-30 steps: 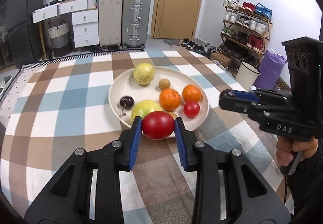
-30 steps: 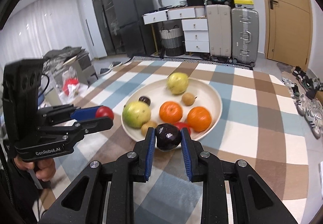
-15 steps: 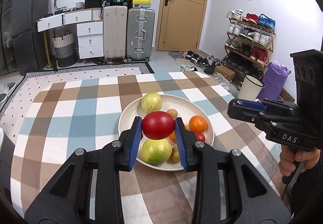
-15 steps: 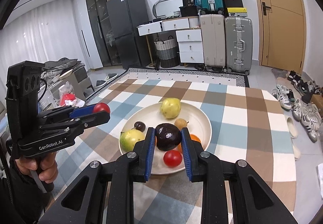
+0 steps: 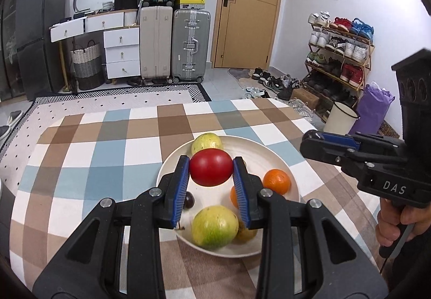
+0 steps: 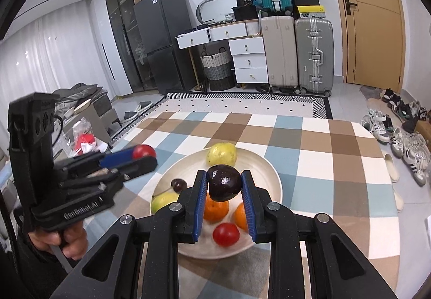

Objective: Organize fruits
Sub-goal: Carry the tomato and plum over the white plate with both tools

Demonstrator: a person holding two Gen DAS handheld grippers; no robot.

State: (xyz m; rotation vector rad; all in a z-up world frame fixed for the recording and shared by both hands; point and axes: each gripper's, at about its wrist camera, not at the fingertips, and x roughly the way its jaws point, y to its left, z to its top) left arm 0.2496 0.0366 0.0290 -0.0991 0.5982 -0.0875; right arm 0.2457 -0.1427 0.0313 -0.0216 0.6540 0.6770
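Note:
My left gripper point(image 5: 211, 168) is shut on a red tomato point(image 5: 211, 166) and holds it high above the white bowl point(image 5: 269, 156). My right gripper point(image 6: 225, 187) is shut on a dark purple plum point(image 6: 225, 185), also above the bowl point(image 6: 266, 172). The bowl holds two yellow-green fruits point(image 5: 214, 226), oranges point(image 5: 276, 181), a small dark cherry point(image 6: 178, 184) and a small red tomato point(image 6: 225, 234). The right gripper shows at the right of the left wrist view point(image 5: 312, 141). The left gripper shows at the left of the right wrist view point(image 6: 142, 156).
The bowl stands on a table with a checked cloth point(image 5: 94, 150). Beyond it are suitcases point(image 5: 190, 45), white drawers point(image 5: 121, 53), a door point(image 5: 250, 7) and a shoe rack point(image 5: 339, 56). A white bucket point(image 5: 340, 117) stands by the table's right side.
Both grippers have risen and pulled back with their fruit, so the bowl now sits lower and farther below them.

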